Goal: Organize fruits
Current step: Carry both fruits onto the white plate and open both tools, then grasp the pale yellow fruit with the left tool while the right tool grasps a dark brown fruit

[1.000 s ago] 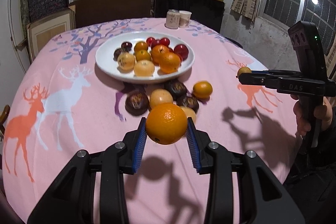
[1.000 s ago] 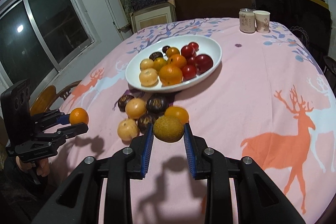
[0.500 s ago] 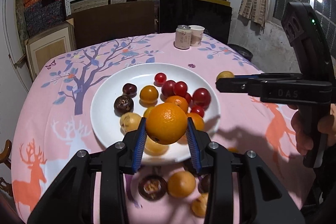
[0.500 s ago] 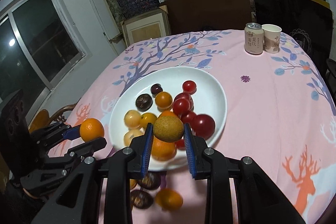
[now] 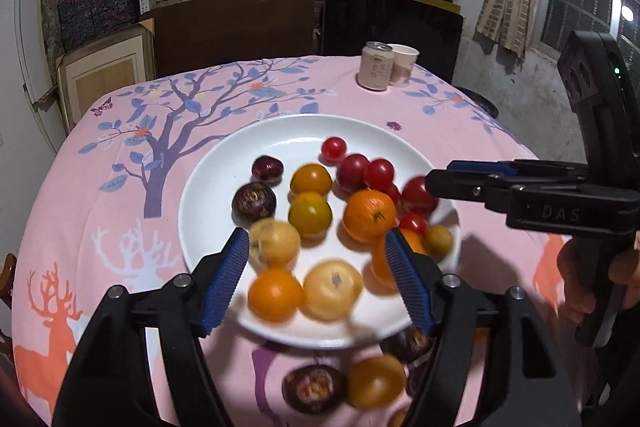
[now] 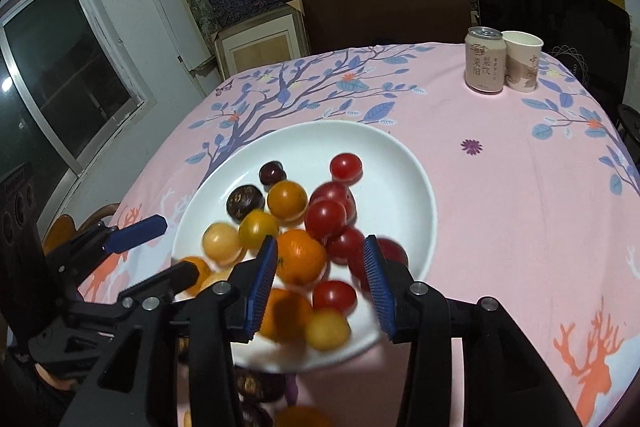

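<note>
Plate: white plate (image 5: 208, 195) on the pink deer tablecloth (image 5: 120, 155), heaped with oranges, pale yellow fruits, red tomatoes and dark chestnut-like fruits

Left gripper (image 5: 316, 267): over the plate's near edge, jaws spread wide, nothing between them

Right gripper (image 6: 320, 267): over the plate's near right part, jaws wide apart and empty

What changed: half a second ago the left jaws held an orange and the right jaws a brownish round fruit; both have now let go over the plate

Released fruit: an orange (image 5: 369, 215) lies blurred among the pile; a small brownish fruit (image 5: 439, 239) sits at the plate's right rim

Still off the plate: dark fruits and an orange one (image 5: 376, 381) on the cloth just in front of the plate

Meaning: two more fruits delivered; the loose ones in front likely come next

Beyond the plate: a can (image 6: 484, 61) and paper cup (image 6: 521, 61), well apart
</note>
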Tool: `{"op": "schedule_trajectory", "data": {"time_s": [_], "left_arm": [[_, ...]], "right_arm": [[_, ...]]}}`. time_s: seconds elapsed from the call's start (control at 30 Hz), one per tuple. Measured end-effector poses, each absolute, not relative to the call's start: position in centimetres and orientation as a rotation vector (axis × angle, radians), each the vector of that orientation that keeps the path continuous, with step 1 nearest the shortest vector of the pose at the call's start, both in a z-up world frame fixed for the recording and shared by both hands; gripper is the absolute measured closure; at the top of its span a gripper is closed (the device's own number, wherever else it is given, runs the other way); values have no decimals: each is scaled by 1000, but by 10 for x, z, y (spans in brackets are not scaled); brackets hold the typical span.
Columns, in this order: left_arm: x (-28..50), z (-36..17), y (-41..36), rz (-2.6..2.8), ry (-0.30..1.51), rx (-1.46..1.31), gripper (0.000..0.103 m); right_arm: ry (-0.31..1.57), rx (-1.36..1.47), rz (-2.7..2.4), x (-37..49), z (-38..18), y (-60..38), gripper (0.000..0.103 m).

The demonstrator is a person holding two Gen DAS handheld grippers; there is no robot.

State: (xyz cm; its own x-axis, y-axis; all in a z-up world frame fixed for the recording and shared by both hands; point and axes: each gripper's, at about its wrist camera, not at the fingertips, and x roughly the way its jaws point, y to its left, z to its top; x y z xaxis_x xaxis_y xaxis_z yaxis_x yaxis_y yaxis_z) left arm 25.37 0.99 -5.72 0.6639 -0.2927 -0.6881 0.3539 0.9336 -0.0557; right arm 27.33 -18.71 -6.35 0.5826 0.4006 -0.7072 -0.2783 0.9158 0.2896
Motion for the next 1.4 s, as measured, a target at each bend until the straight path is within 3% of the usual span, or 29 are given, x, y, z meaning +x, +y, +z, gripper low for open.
{"op": "schedule_trajectory", "data": {"time_s": [0.3, 0.47, 0.53, 0.67, 1.4], "left_arm": [[139, -73, 1, -484, 772, 218, 32], [116, -100, -19, -443, 803, 292, 32], [124, -110, -23, -440, 840, 269, 37], [132, -127, -31, -447, 895, 268, 63], [111, -102, 27, -397, 862, 139, 63]], "right_arm": [[872, 143, 410, 187, -73, -210, 58], [888, 146, 419, 161, -85, -209, 58], [886, 145, 421, 152, -86, -207, 58], [884, 144, 425, 141, -86, -207, 58], [926, -165, 472, 155, -125, -112, 58]]}}
